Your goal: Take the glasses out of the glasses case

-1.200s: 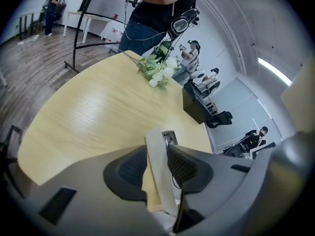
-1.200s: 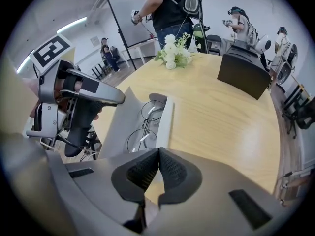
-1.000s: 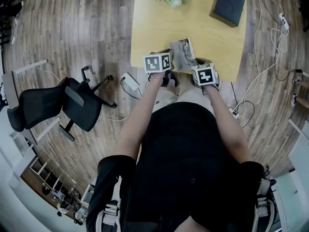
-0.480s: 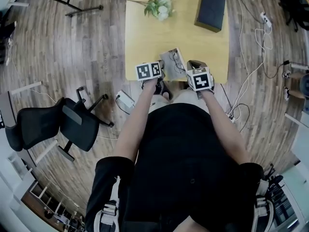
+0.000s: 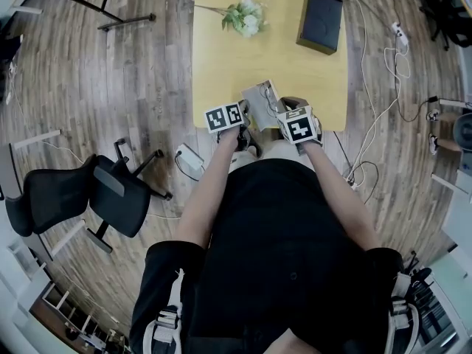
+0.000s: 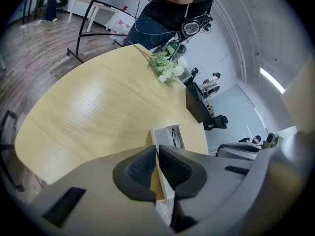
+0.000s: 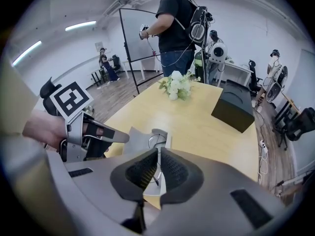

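The left gripper (image 6: 157, 154) had just tightened shut on a wall of the open glasses case (image 6: 164, 133); the right gripper (image 7: 158, 162) (the nearer one) pinched, seemingly, a thin temple of the glasses (image 7: 157, 141). They lay straight ahead of its jaws, inside the case.

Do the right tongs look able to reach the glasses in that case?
Probably yes: the glasses case lies open, the left tongs clamp its wall, and the right tongs seem shut on an arm of the glasses.

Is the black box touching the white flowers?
No, the black box sits apart from the flowers, with bare yellow table between them.
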The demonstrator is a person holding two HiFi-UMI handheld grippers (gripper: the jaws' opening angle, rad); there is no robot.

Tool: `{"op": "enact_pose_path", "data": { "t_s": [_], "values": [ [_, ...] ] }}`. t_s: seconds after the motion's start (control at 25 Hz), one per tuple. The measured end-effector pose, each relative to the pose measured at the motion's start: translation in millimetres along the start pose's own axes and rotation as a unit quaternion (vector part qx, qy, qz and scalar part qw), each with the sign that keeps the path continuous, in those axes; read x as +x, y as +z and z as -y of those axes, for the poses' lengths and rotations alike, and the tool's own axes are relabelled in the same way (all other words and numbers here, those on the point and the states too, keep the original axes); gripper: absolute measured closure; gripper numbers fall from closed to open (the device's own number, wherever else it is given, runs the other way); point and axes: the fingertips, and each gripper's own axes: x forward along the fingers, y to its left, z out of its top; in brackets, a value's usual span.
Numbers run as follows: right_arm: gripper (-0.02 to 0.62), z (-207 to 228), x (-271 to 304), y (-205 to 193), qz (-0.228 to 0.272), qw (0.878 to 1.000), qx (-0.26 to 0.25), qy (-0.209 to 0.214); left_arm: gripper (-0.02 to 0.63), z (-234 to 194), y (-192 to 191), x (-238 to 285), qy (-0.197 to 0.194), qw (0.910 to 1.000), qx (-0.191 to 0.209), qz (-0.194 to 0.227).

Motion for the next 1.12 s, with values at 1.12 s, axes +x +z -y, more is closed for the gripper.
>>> {"op": "enact_pose_path", "data": {
  "t_s": [1.12],
  "values": [
    [0.400,-45,90,-25,-0.099,0.995,-0.004,0.020,0.569,-13,-2,2,-0.052,0.9979,-0.038,-0.008]
  ]
}}
